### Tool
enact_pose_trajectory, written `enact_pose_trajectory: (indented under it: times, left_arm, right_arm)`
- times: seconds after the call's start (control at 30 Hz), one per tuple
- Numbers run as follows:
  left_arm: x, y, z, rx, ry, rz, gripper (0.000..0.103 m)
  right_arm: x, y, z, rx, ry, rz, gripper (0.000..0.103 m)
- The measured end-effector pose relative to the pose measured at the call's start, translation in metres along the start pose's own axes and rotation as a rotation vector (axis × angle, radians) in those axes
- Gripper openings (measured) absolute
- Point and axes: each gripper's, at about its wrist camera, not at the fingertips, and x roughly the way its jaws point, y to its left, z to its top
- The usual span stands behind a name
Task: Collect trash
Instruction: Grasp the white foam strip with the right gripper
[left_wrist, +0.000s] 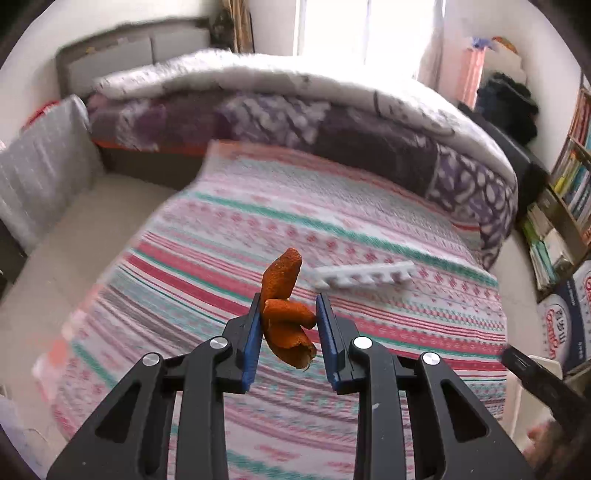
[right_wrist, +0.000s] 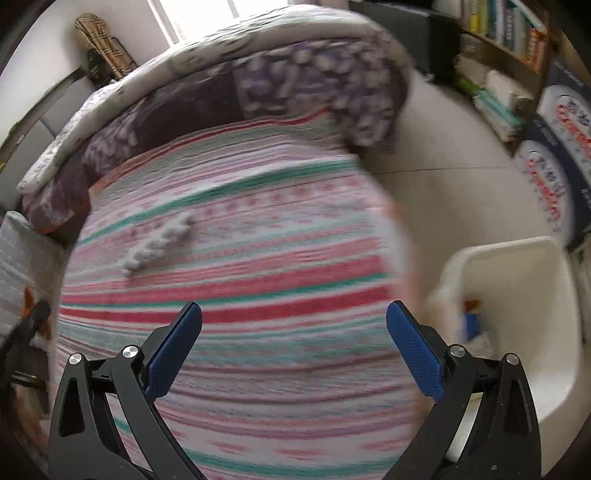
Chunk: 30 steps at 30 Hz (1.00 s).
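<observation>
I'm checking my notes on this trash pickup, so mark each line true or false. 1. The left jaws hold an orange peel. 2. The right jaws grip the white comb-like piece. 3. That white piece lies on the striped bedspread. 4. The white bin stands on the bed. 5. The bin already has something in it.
1. True: the left gripper is shut on the orange peel.
2. False: the right gripper is open and empty.
3. True: the white piece lies on the bedspread.
4. False: the bin stands on the floor beside the bed.
5. True: blue and orange bits show inside it.
</observation>
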Motion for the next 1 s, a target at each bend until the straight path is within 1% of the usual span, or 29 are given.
enact_pose_trajectory:
  times: [0.07,0.1,0.17,0.23,0.3,0.4,0.47,0.53,0.6,0.63,0.67,0.7,0.73,0.77,0.8,0.83,0.87,0.93,1.0]
  left_arm:
    - [-0.016,0.012,0.003,0.011,-0.050,0.025,0.029]
    - [-0.022,0.020,0.004,0.007,-0.068,0.030,0.029]
    - [-0.036,0.036,0.008,-0.023,-0.101,0.031,0.029]
    - [-0.042,0.048,0.010,-0.044,-0.115,0.036,0.029]
    - [-0.046,0.057,0.011,-0.056,-0.124,0.045,0.029]
    - [-0.050,0.063,0.010,-0.042,-0.140,0.067,0.029]
    - [-0.052,0.066,0.009,-0.033,-0.146,0.075,0.029]
    - [-0.051,0.068,0.007,-0.027,-0.144,0.078,0.030]
    - [-0.049,0.070,0.005,-0.022,-0.138,0.079,0.030]
    - [-0.049,0.071,0.004,-0.019,-0.135,0.081,0.030]
    - [-0.048,0.072,0.004,-0.018,-0.133,0.083,0.030]
    - [-0.048,0.073,0.003,-0.018,-0.131,0.084,0.030]
    - [-0.048,0.074,0.003,-0.020,-0.130,0.083,0.030]
    - [-0.048,0.075,0.003,-0.022,-0.129,0.082,0.030]
    - [-0.049,0.076,0.003,-0.024,-0.129,0.081,0.030]
    - [-0.049,0.077,0.002,-0.025,-0.129,0.081,0.030]
    - [-0.049,0.078,0.002,-0.025,-0.128,0.083,0.030]
    - [-0.048,0.079,0.001,-0.029,-0.121,0.088,0.030]
    - [-0.046,0.082,0.000,-0.045,-0.108,0.085,0.030]
  right_arm:
    - [0.018,0.031,0.003,0.038,0.031,0.033,0.095]
    - [0.030,0.048,0.006,0.063,0.043,0.032,0.095]
    - [0.051,0.075,0.012,0.121,0.042,-0.001,0.091]
    - [0.073,0.096,0.018,0.189,0.047,-0.033,0.091]
    - [0.092,0.109,0.021,0.248,0.069,-0.059,0.089]
    - [0.113,0.121,0.025,0.324,0.082,-0.093,0.089]
    - [0.123,0.131,0.028,0.330,0.079,-0.125,0.094]
    - [0.130,0.143,0.030,0.275,0.060,-0.178,0.094]
    - [0.136,0.157,0.032,0.186,0.038,-0.215,0.093]
    - [0.138,0.163,0.030,0.142,0.030,-0.229,0.090]
    - [0.140,0.171,0.027,0.070,0.014,-0.249,0.082]
    - [0.139,0.177,0.021,-0.003,-0.016,-0.253,0.077]
    - [0.137,0.180,0.018,-0.048,-0.040,-0.236,0.066]
    - [0.133,0.182,0.014,-0.094,-0.057,-0.208,0.052]
    - [0.131,0.183,0.011,-0.132,-0.059,-0.174,0.051]
    - [0.128,0.185,0.009,-0.170,-0.050,-0.133,0.044]
    - [0.125,0.183,0.006,-0.208,-0.030,-0.067,0.038]
    - [0.116,0.179,0.002,-0.276,-0.006,0.049,0.033]
    - [0.103,0.174,-0.004,-0.333,-0.021,0.097,0.031]
